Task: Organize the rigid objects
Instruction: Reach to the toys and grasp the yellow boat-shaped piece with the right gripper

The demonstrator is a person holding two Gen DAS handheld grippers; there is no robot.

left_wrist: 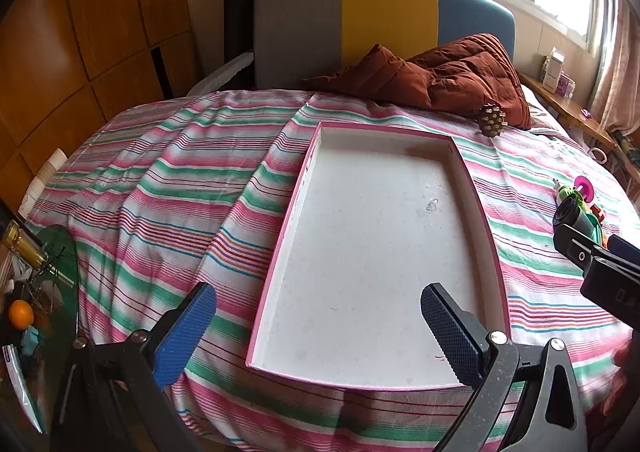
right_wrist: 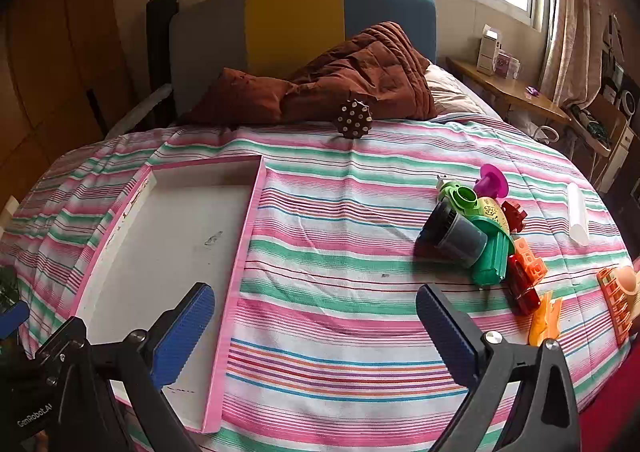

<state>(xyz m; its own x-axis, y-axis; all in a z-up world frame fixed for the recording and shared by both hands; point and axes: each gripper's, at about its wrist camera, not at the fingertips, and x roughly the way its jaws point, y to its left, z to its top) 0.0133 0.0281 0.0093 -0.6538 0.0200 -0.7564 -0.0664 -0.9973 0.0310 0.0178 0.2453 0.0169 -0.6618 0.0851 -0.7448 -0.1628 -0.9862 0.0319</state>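
Observation:
A shallow white tray with a pink rim (left_wrist: 372, 252) lies empty on the striped bedspread. My left gripper (left_wrist: 316, 336) hovers over its near end, jaws wide open with nothing gripped. In the right wrist view the tray (right_wrist: 172, 236) is on the left. A heap of plastic toys sits to the right: a dark grey cup (right_wrist: 456, 232), a green piece (right_wrist: 492, 256), a magenta funnel (right_wrist: 492, 180), and red and orange blocks (right_wrist: 528, 272). My right gripper (right_wrist: 316, 332) stands open above bare bedspread between tray and toys. The left wrist view shows only the heap's edge (left_wrist: 576, 204).
A spiky brown ball (right_wrist: 354, 120) rests beside a rust-brown quilt (right_wrist: 352, 76) at the headboard. A clear tube (right_wrist: 578, 216) and an orange grid piece (right_wrist: 616, 300) lie at the bed's right edge. A glass side table with an orange (left_wrist: 20, 312) stands left.

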